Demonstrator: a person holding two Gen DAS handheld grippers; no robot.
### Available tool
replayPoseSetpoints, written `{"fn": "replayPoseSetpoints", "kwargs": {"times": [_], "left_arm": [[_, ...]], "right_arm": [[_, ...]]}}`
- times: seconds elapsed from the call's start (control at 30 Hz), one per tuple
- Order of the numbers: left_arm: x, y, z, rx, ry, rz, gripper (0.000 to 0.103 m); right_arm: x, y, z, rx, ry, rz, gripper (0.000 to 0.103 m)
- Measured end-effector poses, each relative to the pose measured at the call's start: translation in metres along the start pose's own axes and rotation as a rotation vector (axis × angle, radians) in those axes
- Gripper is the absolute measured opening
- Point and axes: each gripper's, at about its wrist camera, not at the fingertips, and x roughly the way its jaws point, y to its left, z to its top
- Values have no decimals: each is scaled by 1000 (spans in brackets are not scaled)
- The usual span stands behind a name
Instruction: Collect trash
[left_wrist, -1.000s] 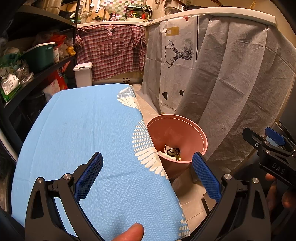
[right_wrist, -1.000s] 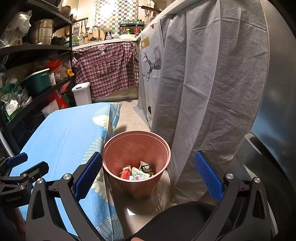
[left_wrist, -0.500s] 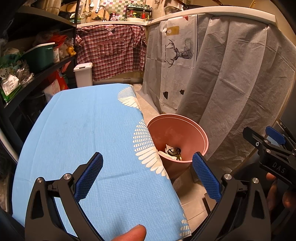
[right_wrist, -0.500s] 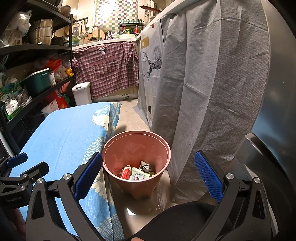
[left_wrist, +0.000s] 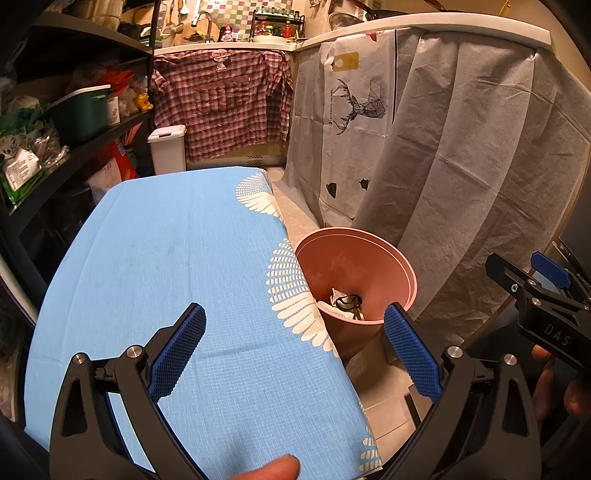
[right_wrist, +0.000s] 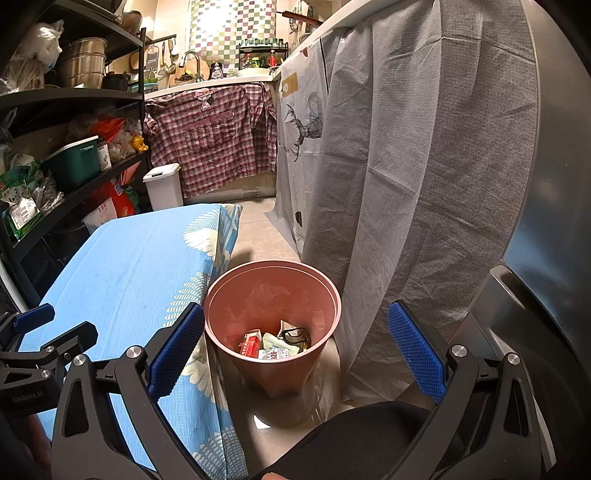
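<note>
A pink bin (right_wrist: 314, 295) stands on the floor beside the table with the blue cloth (right_wrist: 133, 266). Several pieces of trash (right_wrist: 275, 341) lie at its bottom: a red carton, white wrappers, a dark loop. In the left wrist view the bin (left_wrist: 373, 258) sits right of the blue cloth (left_wrist: 177, 266), with trash (left_wrist: 343, 304) partly visible. My left gripper (left_wrist: 295, 347) is open and empty above the cloth's near right edge. My right gripper (right_wrist: 295, 347) is open and empty, in front of and above the bin. It also shows in the left wrist view (left_wrist: 546, 295).
A grey sheet (right_wrist: 424, 166) hangs over the counter close behind and right of the bin. Dark shelves (right_wrist: 66, 155) full of goods line the left. A small white lidded bin (right_wrist: 164, 186) and a plaid shirt (right_wrist: 218, 140) stand at the far end. A dark chair seat (right_wrist: 369, 432) is under my right gripper.
</note>
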Motion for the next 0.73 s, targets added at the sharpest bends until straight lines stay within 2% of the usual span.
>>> {"fn": "replayPoseSetpoints", "kwargs": {"times": [0.73], "left_arm": [[-2,-2,1,11,-4,14,94]], "right_arm": [[3,-2,-2,-5,-2,-1,98]]}}
